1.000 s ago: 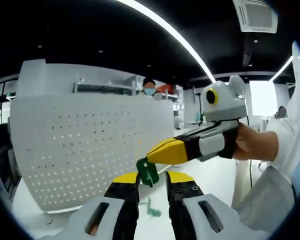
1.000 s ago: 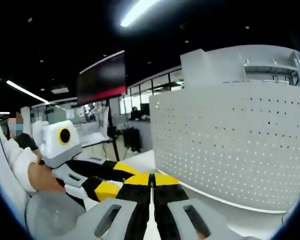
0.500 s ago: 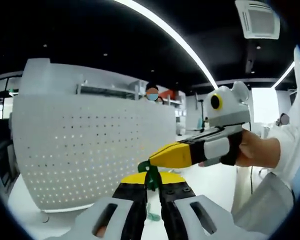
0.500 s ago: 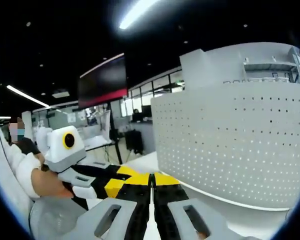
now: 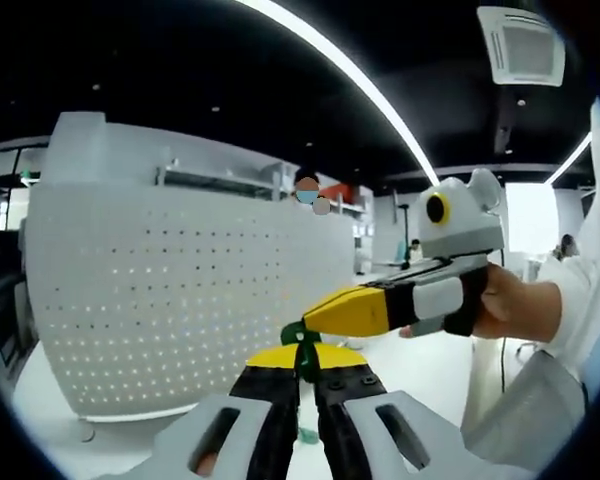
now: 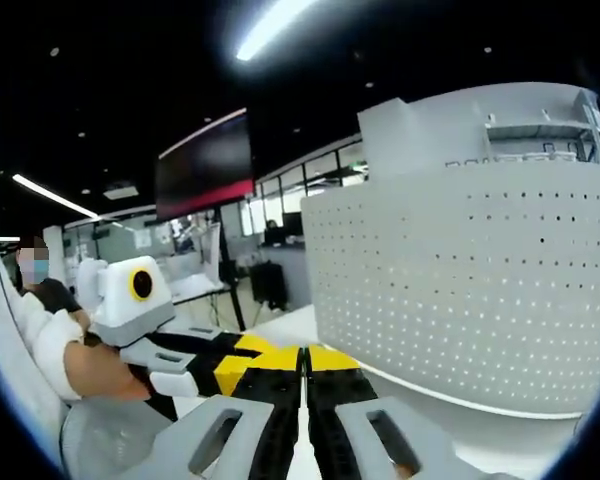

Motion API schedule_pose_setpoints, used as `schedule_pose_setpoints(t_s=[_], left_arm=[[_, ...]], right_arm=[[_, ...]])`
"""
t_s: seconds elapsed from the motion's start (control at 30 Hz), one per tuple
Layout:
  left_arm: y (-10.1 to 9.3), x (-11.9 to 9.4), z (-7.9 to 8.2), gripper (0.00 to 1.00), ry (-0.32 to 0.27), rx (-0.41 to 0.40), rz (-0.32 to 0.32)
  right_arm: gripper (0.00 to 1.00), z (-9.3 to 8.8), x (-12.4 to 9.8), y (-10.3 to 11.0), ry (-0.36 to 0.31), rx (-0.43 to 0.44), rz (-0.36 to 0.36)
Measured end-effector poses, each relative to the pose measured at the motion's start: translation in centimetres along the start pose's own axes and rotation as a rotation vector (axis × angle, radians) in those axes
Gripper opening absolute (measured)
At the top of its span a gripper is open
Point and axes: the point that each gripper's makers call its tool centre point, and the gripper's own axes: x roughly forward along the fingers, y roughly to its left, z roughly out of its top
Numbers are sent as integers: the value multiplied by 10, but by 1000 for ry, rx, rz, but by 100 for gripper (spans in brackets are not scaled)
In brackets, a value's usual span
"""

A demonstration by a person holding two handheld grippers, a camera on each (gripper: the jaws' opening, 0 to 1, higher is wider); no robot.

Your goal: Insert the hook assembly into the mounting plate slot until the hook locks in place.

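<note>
A small green hook [image 5: 302, 338] hangs in mid-air in front of the white perforated mounting plate [image 5: 160, 300]. In the left gripper view my left gripper [image 5: 306, 362] has its jaws pressed against the hook from below. My right gripper [image 5: 315, 318] reaches in from the right, its yellow tips shut on the hook's top. In the right gripper view the right gripper [image 6: 302, 358] shows its jaws together, and the hook is hidden between them. There the left gripper [image 6: 232, 368] comes in from the left, and the mounting plate [image 6: 480, 290] stands upright on the right.
Another small green piece [image 5: 307, 434] lies on the white table [image 5: 425, 370] below the jaws. A person's hand [image 5: 510, 300] and white sleeve hold the right gripper. A dark screen [image 6: 205, 160] hangs at the back left.
My left gripper's jaws were apart and have come together on the green hook. The right gripper has kept hold of it, shifting slightly.
</note>
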Motion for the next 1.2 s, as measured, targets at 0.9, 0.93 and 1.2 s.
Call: schedule_pose_setpoints(t_s=[0.9,0.93,1.2], left_arm=[[3,-2,2,3,-2,59,14],[3,-2,2,3,-2,58,16],[6,-3,4,2,-10,57,27]], right_arm=[[2,-1,3,3,-12,-36,9],[2,-1,3,2,-9,-41,7],[0,-6,4,0,12,-49,1]])
